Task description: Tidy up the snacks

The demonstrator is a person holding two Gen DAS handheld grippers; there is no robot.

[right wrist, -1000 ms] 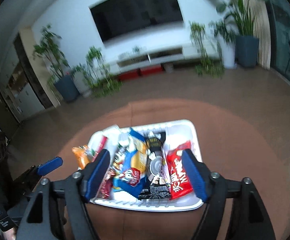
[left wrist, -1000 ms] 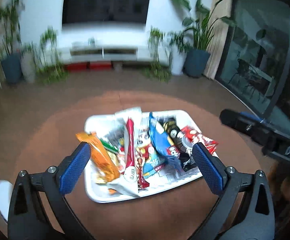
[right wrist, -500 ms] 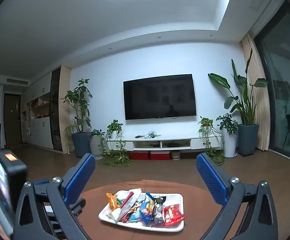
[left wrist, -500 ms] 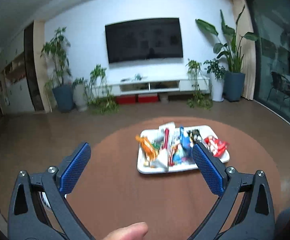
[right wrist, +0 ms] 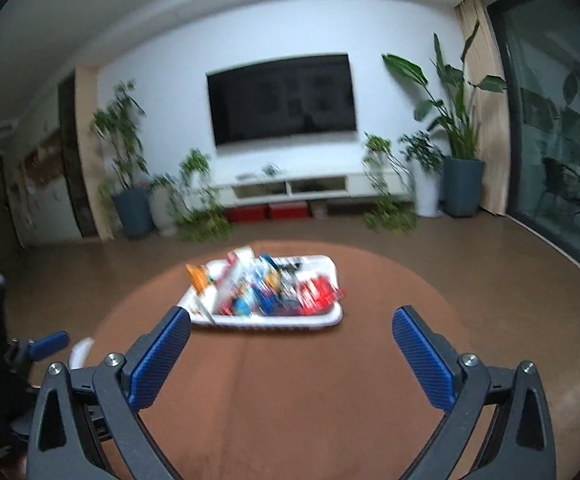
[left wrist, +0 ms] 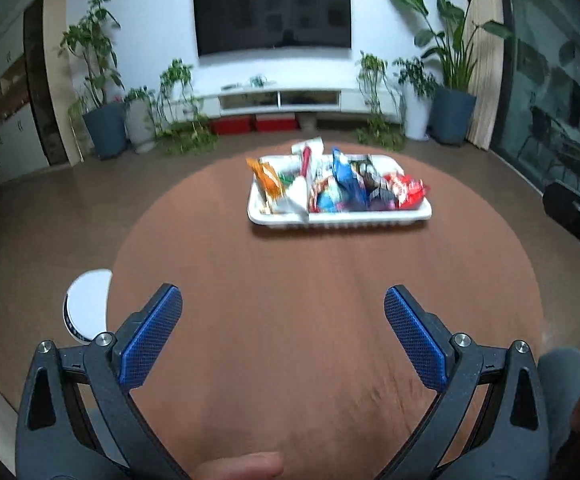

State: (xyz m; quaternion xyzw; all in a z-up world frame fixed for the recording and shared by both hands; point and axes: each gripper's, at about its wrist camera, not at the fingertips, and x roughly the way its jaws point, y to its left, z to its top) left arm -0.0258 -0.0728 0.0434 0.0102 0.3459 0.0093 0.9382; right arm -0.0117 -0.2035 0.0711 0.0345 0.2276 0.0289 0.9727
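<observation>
A white tray (left wrist: 338, 219) full of snack packets sits on the far half of a round brown table (left wrist: 290, 280). In it lie an orange packet (left wrist: 268, 178), a white packet with a red stripe (left wrist: 304, 168), a blue packet (left wrist: 344, 178) and a red packet (left wrist: 406, 190). My left gripper (left wrist: 282, 296) hovers over the near half of the table, open and holding nothing. The right wrist view shows the same tray (right wrist: 274, 322) just beyond my right gripper (right wrist: 292, 316), which is also wide open with nothing between its blue pads.
A white round object (left wrist: 86, 308) lies on the floor by the table's left edge. A thumb (left wrist: 242, 466) shows at the bottom. Potted plants (left wrist: 106, 128), a low white TV stand (left wrist: 282, 98) and a glass wall (left wrist: 562, 100) ring the room.
Both grippers have drawn back from the tray, which was between their fingers and now lies well ahead. The right jaws have widened. The snacks stay in the tray.
</observation>
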